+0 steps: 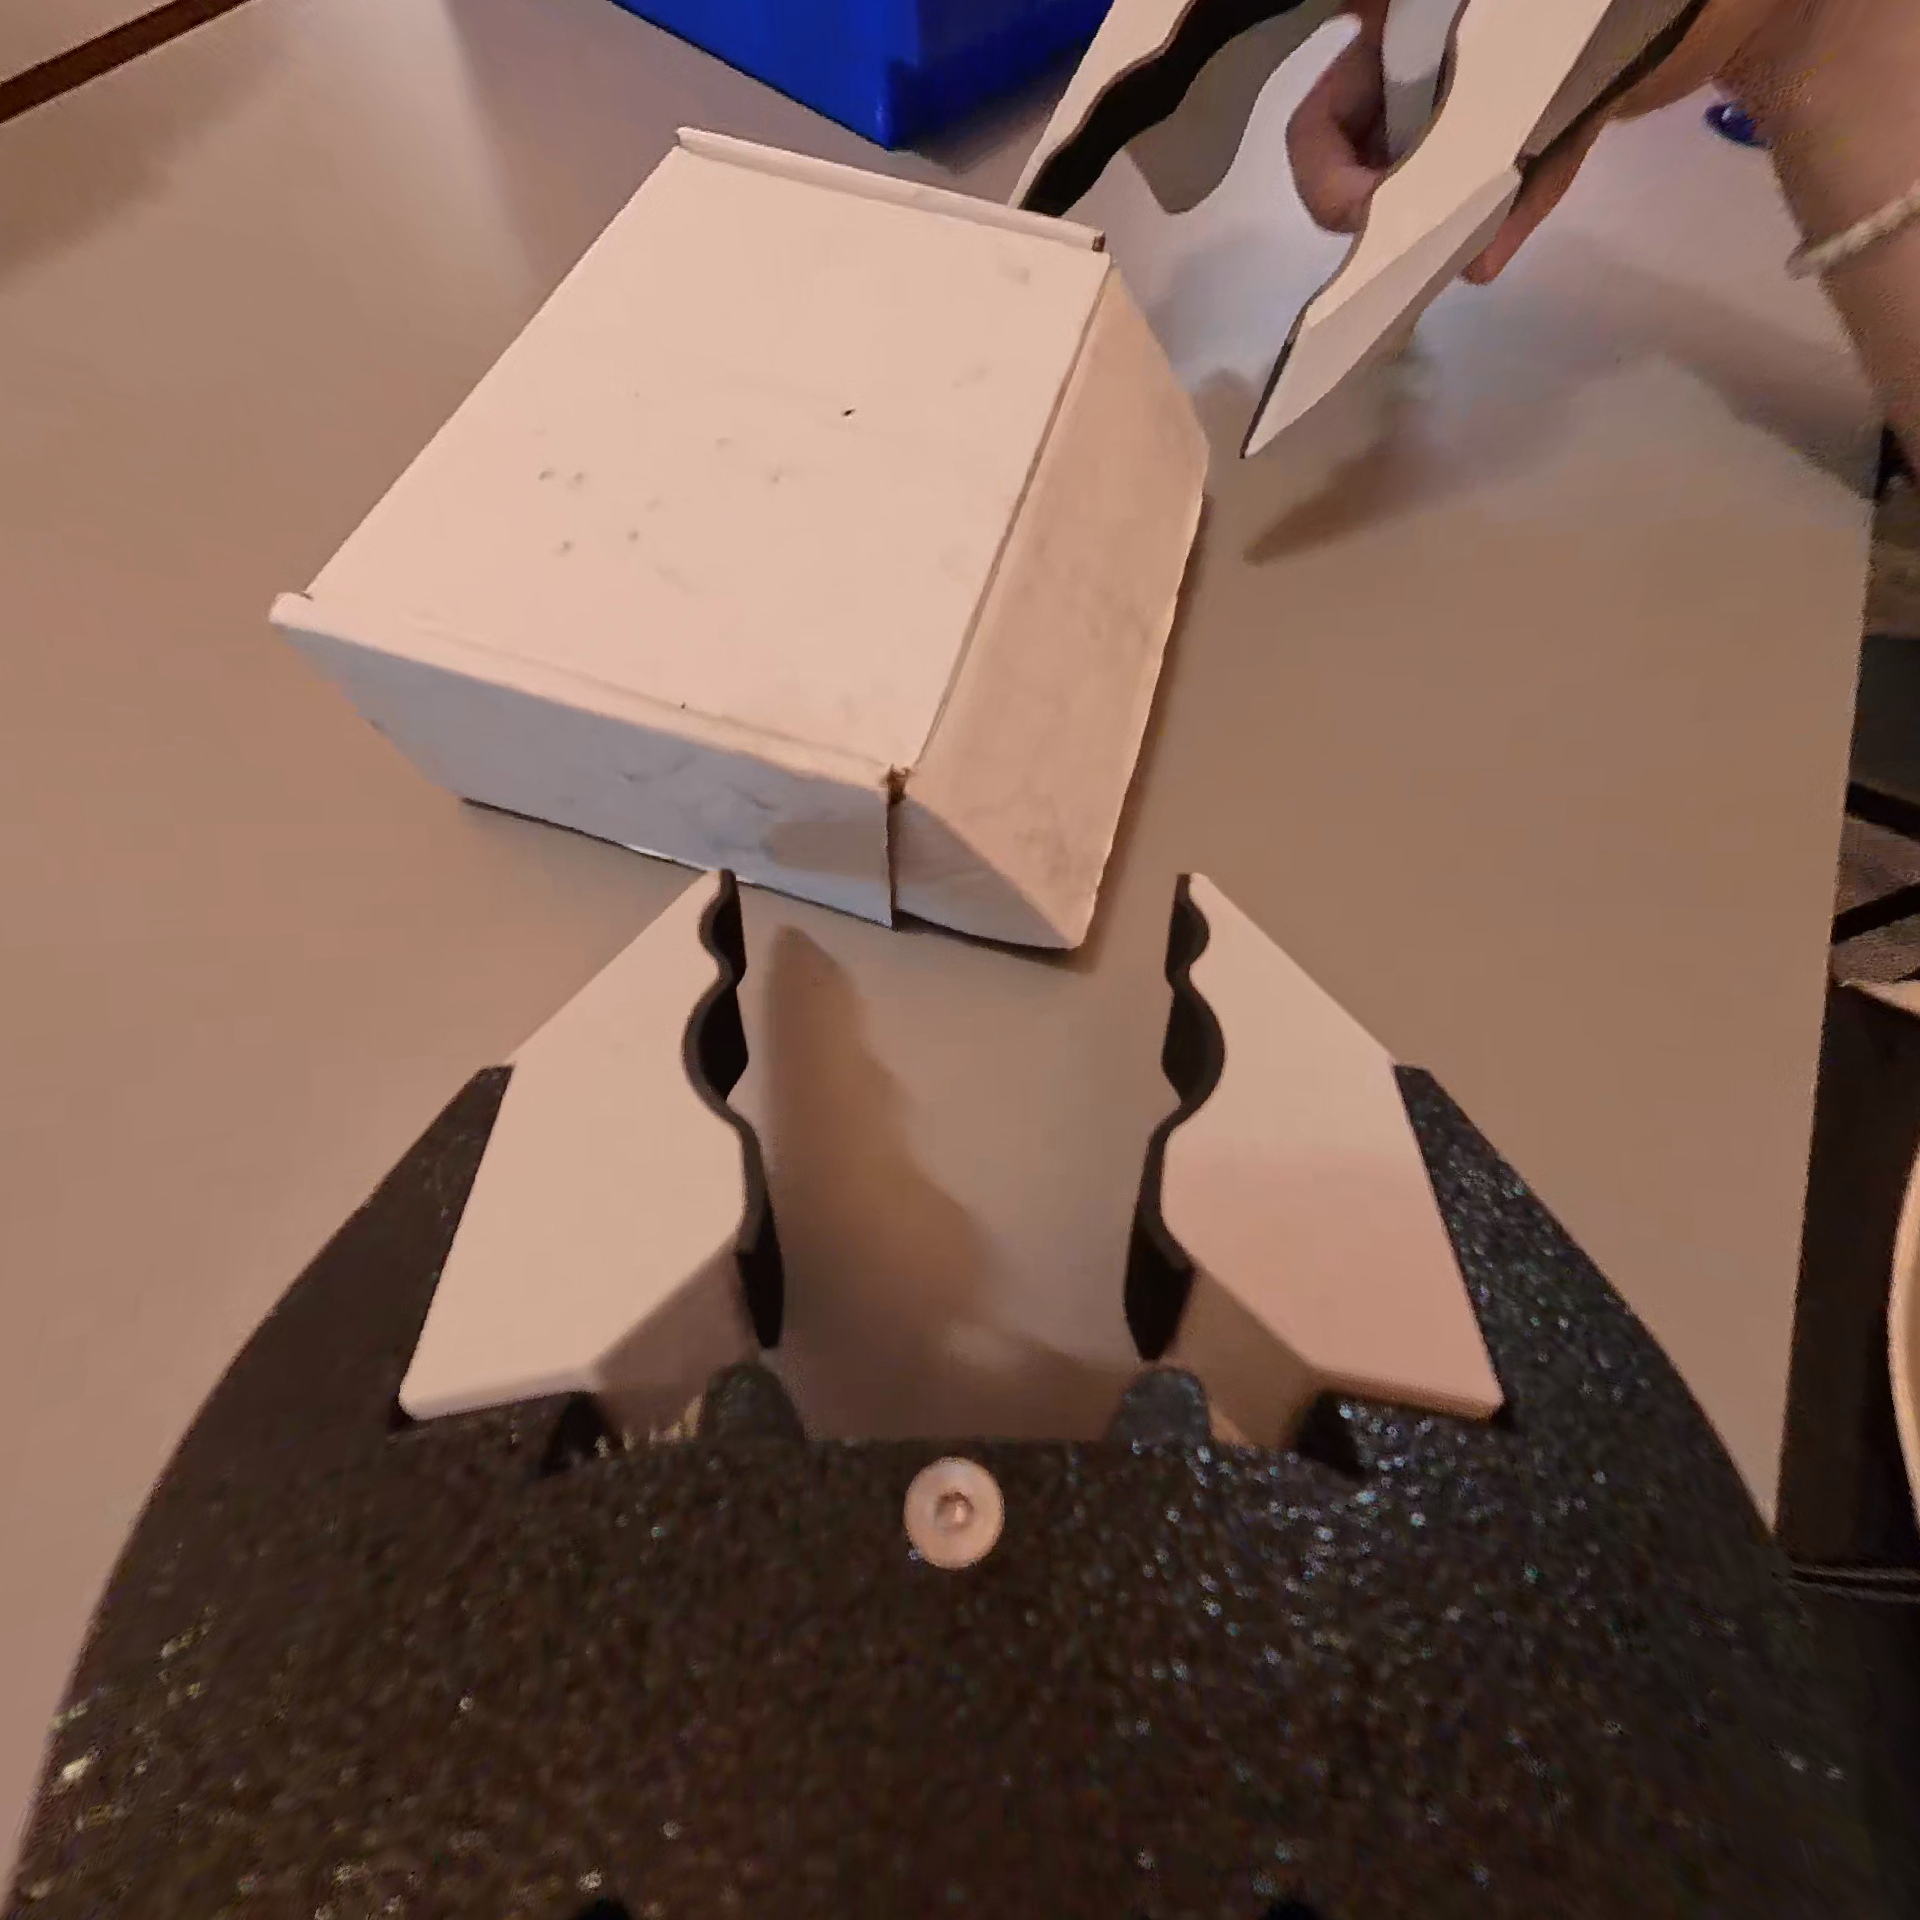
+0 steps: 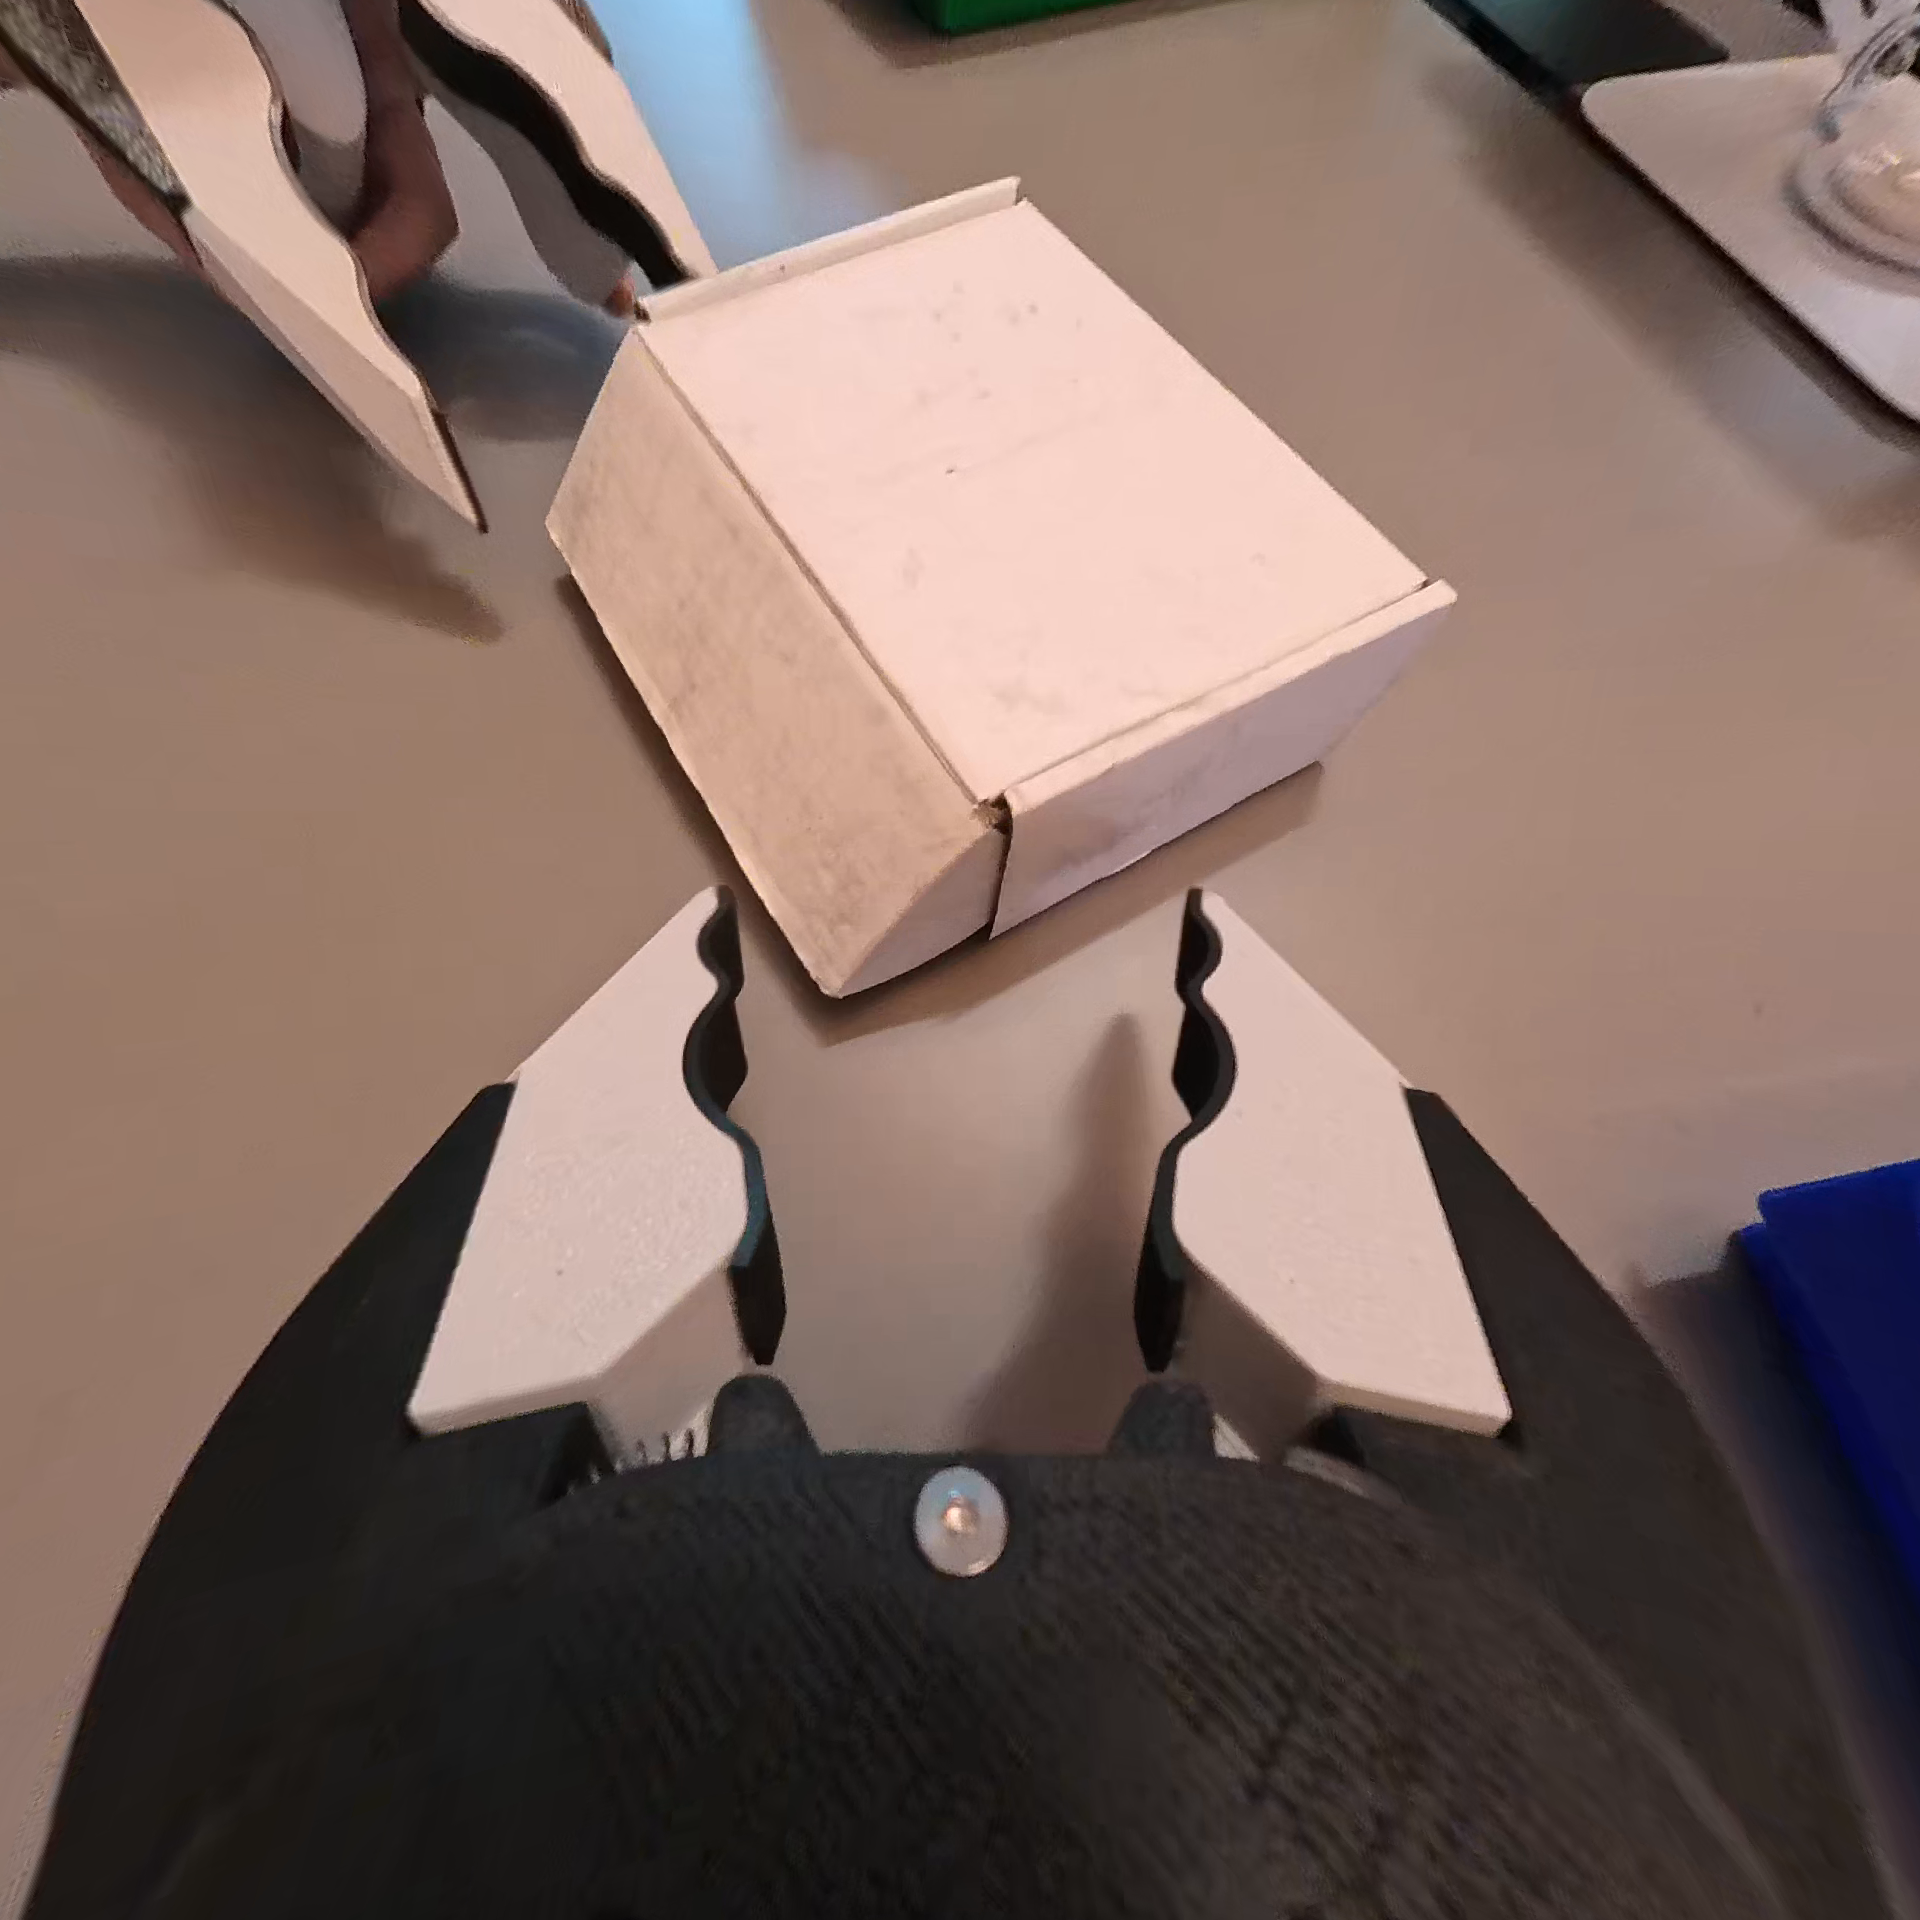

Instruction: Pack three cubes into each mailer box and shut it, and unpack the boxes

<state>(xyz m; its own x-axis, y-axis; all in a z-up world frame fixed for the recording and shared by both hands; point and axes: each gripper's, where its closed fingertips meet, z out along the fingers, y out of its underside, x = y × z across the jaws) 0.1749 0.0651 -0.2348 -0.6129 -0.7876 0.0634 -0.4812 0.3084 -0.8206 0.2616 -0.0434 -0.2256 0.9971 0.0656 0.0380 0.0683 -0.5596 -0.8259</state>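
Observation:
A white cardboard mailer box lies shut on the grey table; it also shows in the right wrist view. My left gripper is open and empty, its fingertips just short of the box's near corner. My right gripper is open and empty, its tips on either side of the opposite corner, close to it. Each gripper shows in the other's view beyond the box: the right one and the left one, both open. No cubes are visible.
A blue bin stands beyond the box in the left wrist view and shows at the right edge of the right wrist view. A white tray with a clear glass item sits far right. A green object lies at the top edge.

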